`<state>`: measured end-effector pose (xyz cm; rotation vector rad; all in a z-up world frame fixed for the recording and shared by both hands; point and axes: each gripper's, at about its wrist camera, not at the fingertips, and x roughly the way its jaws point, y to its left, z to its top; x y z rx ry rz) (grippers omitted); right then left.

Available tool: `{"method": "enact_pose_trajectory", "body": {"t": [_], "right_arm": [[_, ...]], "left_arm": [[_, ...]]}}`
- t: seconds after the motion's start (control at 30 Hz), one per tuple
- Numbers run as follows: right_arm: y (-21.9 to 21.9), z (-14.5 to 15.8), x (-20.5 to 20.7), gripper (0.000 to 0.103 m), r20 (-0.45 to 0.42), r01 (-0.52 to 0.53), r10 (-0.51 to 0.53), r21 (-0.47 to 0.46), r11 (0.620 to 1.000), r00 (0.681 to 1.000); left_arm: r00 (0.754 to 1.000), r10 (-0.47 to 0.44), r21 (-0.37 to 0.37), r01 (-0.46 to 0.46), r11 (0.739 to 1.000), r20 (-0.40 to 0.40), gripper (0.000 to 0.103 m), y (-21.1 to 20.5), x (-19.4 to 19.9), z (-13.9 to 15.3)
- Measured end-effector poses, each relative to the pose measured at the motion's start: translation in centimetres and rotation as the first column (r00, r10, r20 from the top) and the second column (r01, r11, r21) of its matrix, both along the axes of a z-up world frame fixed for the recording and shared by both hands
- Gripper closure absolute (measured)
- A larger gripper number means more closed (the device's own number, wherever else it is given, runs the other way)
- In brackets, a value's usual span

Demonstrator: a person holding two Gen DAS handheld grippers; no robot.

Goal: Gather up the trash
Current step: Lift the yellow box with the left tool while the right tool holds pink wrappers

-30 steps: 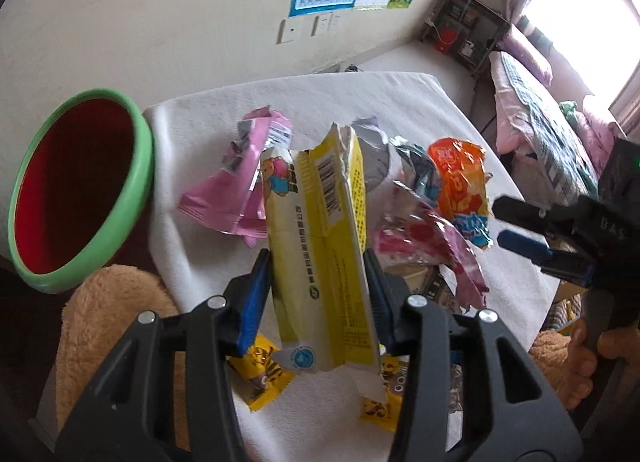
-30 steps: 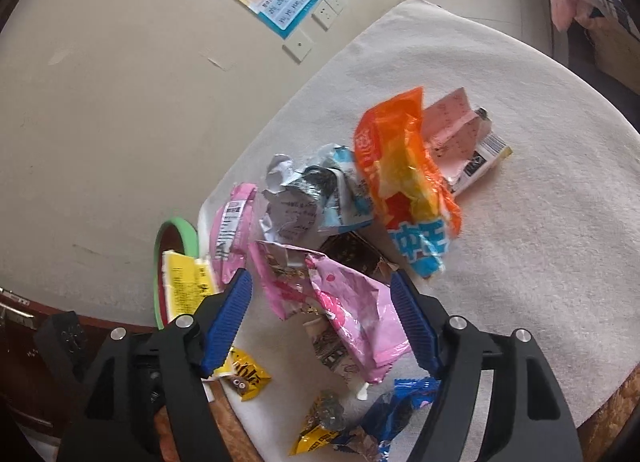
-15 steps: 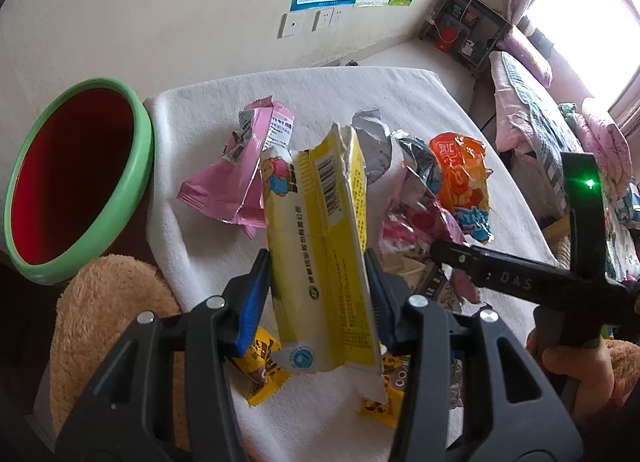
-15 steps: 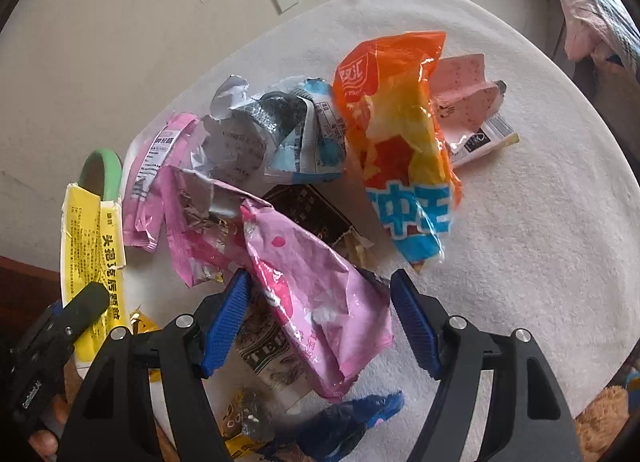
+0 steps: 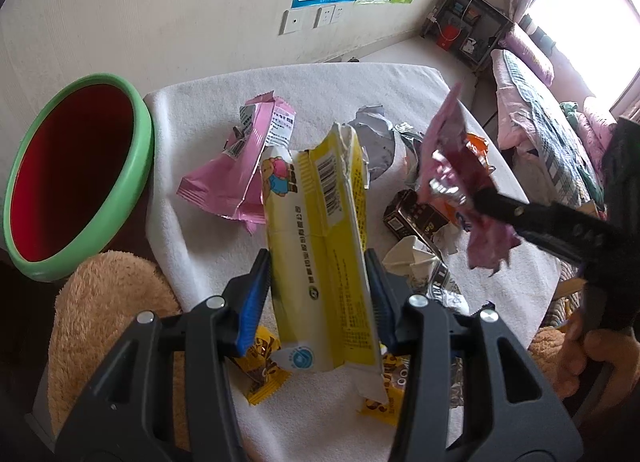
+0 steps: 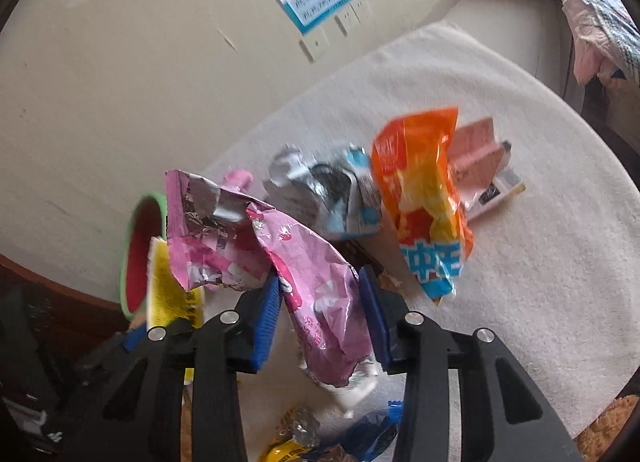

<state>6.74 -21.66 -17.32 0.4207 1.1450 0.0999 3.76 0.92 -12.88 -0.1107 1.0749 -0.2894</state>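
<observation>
Mid pickup: left gripper clamped on yellow wrapper, right gripper closing on pink wrapper lifted off white cloth. Next, probably swing both over to bin and drop

Glossy crinkled foil pink wrapper; rough matt white cloth; smooth plastic bin.

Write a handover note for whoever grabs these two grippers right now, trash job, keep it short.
Left gripper: shut on the yellow wrapper.
Right gripper: jaws closing on the pink wrapper, lifted off the cloth.
Bin: beside the table, on the left gripper's side.
Done: two wrappers picked up.
Left: drop both in the bin, then the orange bag, silver wrapper and small pieces near the table edge.
</observation>
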Motion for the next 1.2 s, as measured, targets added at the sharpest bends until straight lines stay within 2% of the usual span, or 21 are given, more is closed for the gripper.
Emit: {"method": "enact_pose_trajectory", "body": {"t": [0.3,1.2], "right_arm": [[-0.63,0.04,-0.21,0.065,-0.006,0.028,-0.028,0.046,0.999,1.000],[-0.34,0.40,-0.53,0.065,0.010,0.021,-0.022,0.042,0.999,1.000]], "left_arm": [[1.000,-0.016,0.005,0.017,1.000,-0.007,0.059,-0.44,-0.07,-0.06],[1.000,0.010,-0.009,-0.010,1.000,0.006,0.059,0.51,-0.13,0.25]]}}
